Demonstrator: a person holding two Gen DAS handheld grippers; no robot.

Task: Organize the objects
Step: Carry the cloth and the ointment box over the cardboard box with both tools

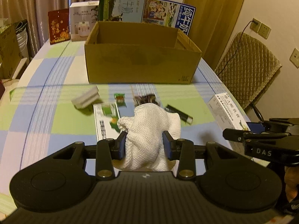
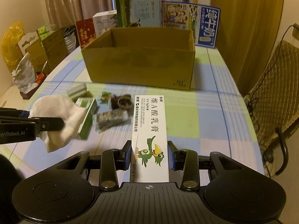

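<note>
My left gripper [image 1: 144, 134] is shut on a bunched white cloth [image 1: 151, 123], held above the checked tablecloth; the right wrist view shows the left gripper [image 2: 47, 124] and the cloth [image 2: 56, 110] at the left. My right gripper [image 2: 149, 142] is shut on a long white ointment box [image 2: 149, 123] with a green bird printed on it. That box [image 1: 224, 108] lies at the right in the left wrist view, with the right gripper [image 1: 243, 130] at its near end. An open brown cardboard box [image 1: 142, 61] stands ahead, mid-table.
Loose on the table lie a white block [image 1: 86, 99], a green candy [image 1: 119, 99], a green-and-white box [image 1: 105, 117], a dark furry item [image 1: 146, 99] and a black tube [image 1: 179, 113]. Milk cartons [image 1: 168, 13] and other boxes stand behind. A padded chair [image 1: 248, 71] is at the right.
</note>
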